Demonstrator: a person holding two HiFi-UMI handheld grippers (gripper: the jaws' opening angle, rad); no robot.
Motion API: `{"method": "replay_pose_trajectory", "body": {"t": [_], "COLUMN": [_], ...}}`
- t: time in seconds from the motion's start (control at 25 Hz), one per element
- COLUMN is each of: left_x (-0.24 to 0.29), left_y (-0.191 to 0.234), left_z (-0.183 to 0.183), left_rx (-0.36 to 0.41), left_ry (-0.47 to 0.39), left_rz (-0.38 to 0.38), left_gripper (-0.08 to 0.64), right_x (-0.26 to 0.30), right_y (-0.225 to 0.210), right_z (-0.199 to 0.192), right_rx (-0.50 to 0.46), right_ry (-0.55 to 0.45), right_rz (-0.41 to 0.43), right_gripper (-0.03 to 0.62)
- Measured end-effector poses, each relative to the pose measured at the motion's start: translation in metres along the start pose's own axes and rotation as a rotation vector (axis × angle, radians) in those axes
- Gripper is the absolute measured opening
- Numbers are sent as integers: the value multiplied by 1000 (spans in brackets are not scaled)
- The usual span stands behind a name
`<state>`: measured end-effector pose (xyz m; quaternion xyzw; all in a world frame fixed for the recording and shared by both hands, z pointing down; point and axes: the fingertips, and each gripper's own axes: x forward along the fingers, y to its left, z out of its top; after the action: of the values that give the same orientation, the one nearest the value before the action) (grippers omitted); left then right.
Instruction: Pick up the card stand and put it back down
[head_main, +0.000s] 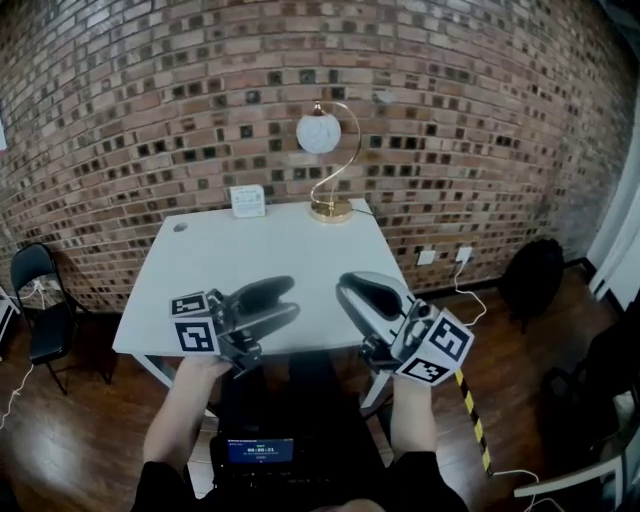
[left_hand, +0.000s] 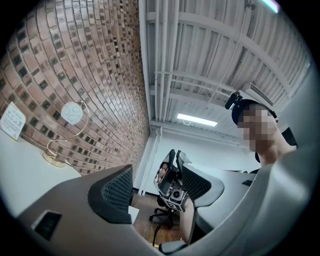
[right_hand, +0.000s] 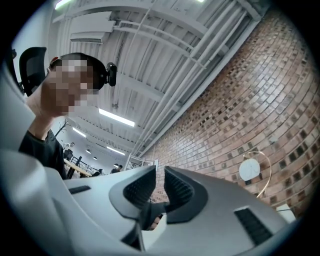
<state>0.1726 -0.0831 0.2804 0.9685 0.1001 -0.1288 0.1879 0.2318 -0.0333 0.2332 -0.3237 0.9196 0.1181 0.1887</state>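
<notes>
- Card stand (head_main: 247, 201): small, white, seemingly upright; it stood at the rear edge of the table (head_main: 200, 300), near the lamp (head_main: 328, 150).
- Left gripper (head_main: 287, 299): jaws stood wide apart, empty.
- Right gripper (head_main: 350, 296): jaws stood narrowly parted, empty.

The screen (head_main: 260, 451) at the bottom edge of the head view displays a white timer figure, blurred, apparently 00:00:21. The card stand (head_main: 247, 201) bears print too small to read. The left cube (head_main: 197, 322) and right cube (head_main: 437, 349) carry black-and-white square markers, without lettering
</notes>
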Motion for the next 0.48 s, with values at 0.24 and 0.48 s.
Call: {"method": "replay_pose_trajectory", "body": {"t": [0.24,0.48], "left_x": [-2,-16], "left_y": [-6,-3], "left_z": [4,9], "left_rx": [-5,-7], "left_ry": [-18,-44], "left_rz": [12,60], "left_gripper": [301,301], "right_x": [3,16], "right_y": [-5,-1], "right_z": [-7,-16], "right_rx": [40,82], "right_ry": [16,33], "right_rz": [7,52], "right_gripper": [60,60]}}
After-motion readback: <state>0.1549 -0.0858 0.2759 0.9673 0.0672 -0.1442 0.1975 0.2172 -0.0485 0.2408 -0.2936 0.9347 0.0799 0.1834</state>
